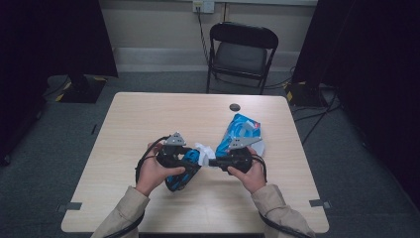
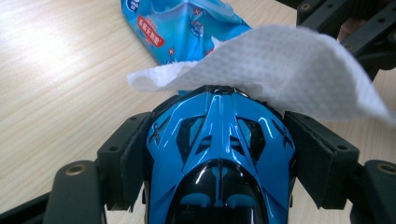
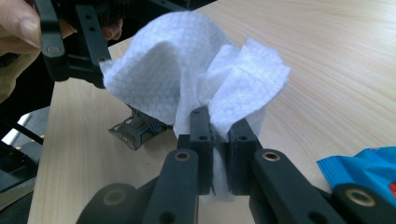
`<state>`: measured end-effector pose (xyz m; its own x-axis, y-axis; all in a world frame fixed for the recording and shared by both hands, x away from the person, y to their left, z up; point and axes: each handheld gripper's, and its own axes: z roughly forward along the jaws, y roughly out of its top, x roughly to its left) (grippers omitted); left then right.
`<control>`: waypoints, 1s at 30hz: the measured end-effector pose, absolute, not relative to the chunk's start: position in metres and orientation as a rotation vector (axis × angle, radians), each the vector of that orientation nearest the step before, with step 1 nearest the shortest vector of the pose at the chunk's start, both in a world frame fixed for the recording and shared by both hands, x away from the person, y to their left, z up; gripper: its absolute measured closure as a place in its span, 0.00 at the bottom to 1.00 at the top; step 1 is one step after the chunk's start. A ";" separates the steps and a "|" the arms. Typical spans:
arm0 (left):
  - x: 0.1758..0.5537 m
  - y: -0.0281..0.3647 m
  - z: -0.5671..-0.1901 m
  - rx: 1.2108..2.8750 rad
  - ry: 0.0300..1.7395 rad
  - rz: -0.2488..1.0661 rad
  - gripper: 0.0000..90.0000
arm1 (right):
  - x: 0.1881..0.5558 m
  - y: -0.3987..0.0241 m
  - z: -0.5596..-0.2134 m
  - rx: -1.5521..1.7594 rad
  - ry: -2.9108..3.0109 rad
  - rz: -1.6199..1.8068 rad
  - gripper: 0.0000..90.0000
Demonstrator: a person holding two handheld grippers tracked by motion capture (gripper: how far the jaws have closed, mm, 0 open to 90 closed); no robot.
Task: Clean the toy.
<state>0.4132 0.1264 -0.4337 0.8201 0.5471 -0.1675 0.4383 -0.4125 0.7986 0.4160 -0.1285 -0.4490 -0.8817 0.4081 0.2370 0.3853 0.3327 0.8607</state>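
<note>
Person at the bench, seen from above: both forearms wear loose beige sleeves (image 1: 124, 210) with gathered cuffs. Left hand-held gripper (image 2: 219, 140) and right hand-held gripper (image 3: 219, 135) are matte black throughout. Each carries a grey three-cornered plate (image 1: 175, 139) on top, pierced with small holes, and trails a black cable (image 1: 143, 158) that loops back past the wrist and along the sleeve. Close up, the jaw arms are flat black bars joined by brass-coloured pivot bushings (image 3: 182, 155); smaller dark screw holes dot the bars. The pads (image 2: 322, 154) are rectangular blocks faced with dark, slightly rough rubber.
</note>
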 end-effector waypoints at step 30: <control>0.415 0.119 -0.425 2.048 0.698 0.144 0.29 | 0.407 -0.106 -0.472 0.722 2.638 1.590 0.93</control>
<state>0.4147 0.1186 -0.4246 0.8309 0.5303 -0.1682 0.4203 -0.4004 0.8143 0.4074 -0.1058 -0.4722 -0.8956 0.3694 0.2480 0.3918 0.3905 0.8331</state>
